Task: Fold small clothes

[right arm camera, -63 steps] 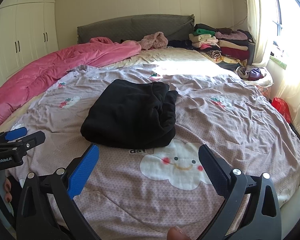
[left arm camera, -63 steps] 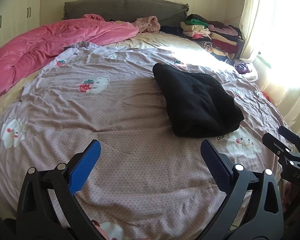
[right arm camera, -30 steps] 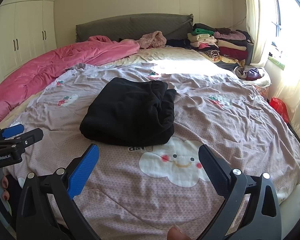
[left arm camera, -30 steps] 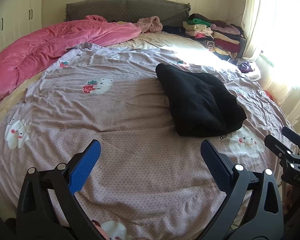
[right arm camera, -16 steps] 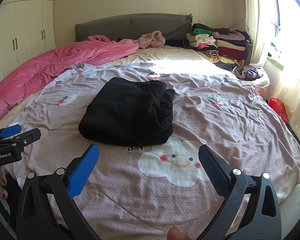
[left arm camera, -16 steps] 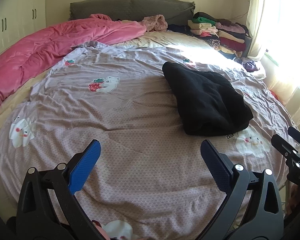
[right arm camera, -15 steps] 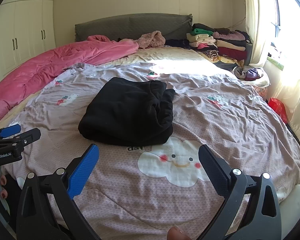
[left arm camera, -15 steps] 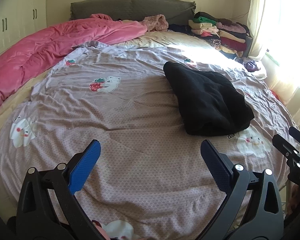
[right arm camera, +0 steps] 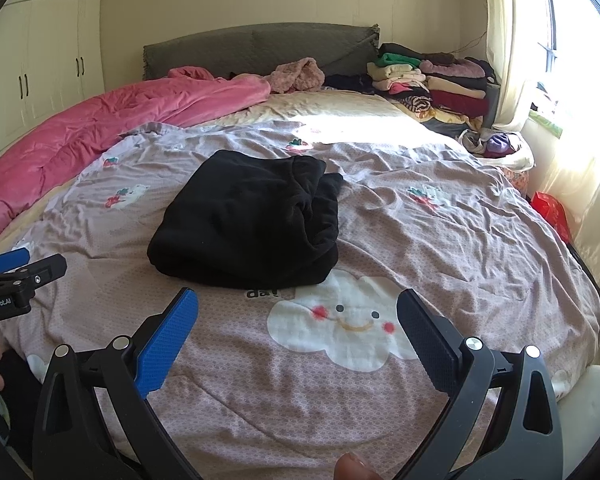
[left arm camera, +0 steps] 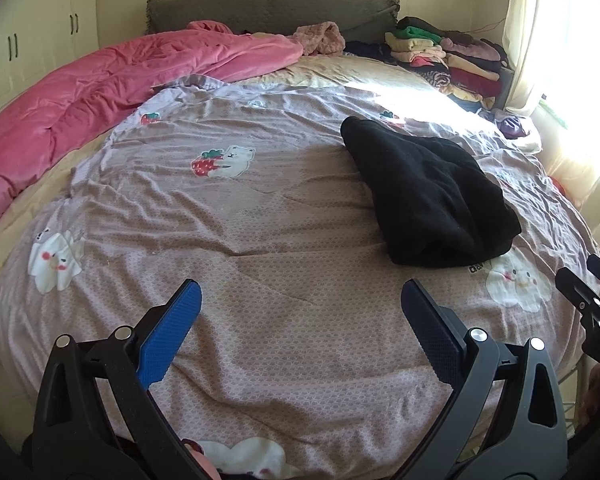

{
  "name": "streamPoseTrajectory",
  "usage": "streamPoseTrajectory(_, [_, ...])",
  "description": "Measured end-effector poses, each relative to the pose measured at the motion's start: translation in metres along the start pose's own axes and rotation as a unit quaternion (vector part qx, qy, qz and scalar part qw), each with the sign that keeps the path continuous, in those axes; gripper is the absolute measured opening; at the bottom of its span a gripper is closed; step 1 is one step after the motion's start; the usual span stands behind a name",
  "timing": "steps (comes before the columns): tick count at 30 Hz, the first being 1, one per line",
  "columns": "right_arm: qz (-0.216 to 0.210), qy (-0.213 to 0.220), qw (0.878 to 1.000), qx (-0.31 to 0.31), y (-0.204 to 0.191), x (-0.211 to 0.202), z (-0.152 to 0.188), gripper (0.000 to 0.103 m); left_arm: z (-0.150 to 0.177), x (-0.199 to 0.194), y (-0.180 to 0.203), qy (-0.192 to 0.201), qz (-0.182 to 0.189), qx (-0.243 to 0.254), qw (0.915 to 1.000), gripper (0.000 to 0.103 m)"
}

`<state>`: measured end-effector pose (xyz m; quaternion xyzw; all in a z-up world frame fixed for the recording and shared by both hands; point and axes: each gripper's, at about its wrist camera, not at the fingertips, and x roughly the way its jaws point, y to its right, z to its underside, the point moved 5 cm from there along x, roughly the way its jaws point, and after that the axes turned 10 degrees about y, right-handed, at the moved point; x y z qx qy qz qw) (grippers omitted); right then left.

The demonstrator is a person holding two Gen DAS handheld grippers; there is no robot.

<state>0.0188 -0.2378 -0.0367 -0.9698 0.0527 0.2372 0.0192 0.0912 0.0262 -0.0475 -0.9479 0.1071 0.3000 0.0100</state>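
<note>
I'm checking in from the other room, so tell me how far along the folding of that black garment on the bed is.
Done: the black garment lies folded into a compact bundle on the lilac bedspread.

In hand: nothing. The left gripper and the right gripper are both open and empty, short of the bundle.

Left: perhaps moving it to the stack of folded clothes by the headboard; no other loose small clothes are clearly visible.

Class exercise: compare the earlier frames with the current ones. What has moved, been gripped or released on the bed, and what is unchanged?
Only the viewpoints drifted a little: in the left wrist view the folded black garment sits slightly further right than two seconds ago. Nothing was taken hold of or let go. The left gripper and right gripper stay open and empty above the bedsheet, and the garment keeps its folded shape.
</note>
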Motion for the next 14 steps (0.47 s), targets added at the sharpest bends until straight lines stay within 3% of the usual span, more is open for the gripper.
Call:
streamPoseTrajectory(4, [0.036, -0.002, 0.999, 0.018, 0.027, -0.004, 0.008, 0.099, -0.002, -0.003, -0.011, 0.005, 0.0, -0.003, 1.0, 0.094])
streamPoseTrajectory(8, [0.116, 0.003, 0.991, 0.064, 0.094, -0.023, 0.025, 0.099, -0.006, 0.005, -0.052, -0.002, -0.018, -0.032, 0.9993, 0.094])
streamPoseTrajectory(11, [0.225, -0.004, 0.969, 0.104, 0.178, -0.048, 0.054, 0.099, -0.01, 0.022, -0.123, -0.024, -0.063, -0.064, 0.9957, 0.094])
streamPoseTrajectory(14, [0.344, -0.022, 0.926, 0.156, 0.284, -0.086, 0.097, 0.099, -0.013, 0.036, -0.203, -0.031, -0.148, -0.073, 0.9858, 0.094])
